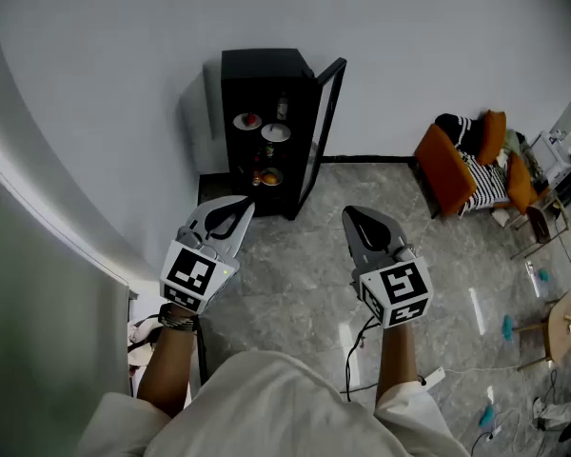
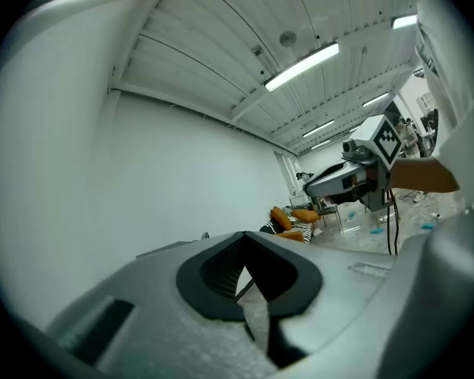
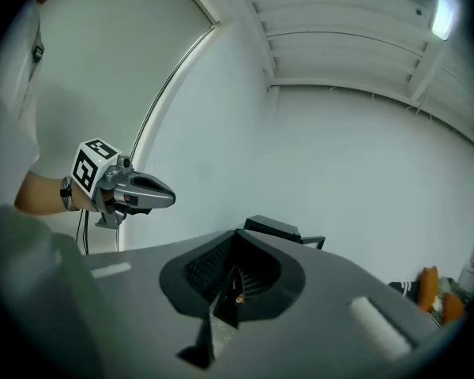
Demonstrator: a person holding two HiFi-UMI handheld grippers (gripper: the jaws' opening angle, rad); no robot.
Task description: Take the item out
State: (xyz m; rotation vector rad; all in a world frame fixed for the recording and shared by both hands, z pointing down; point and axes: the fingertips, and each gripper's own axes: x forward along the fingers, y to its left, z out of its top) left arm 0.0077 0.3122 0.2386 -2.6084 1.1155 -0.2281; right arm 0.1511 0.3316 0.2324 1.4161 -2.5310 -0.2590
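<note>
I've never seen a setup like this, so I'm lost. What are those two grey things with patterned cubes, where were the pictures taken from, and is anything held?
They are handheld two-jaw tools: the left gripper and right gripper, one in each hand. One picture looks down from the person's head; the others ride on the grippers. Both grippers are shut and empty. Ahead stands a black cabinet, door open, plates on its shelves.
</note>
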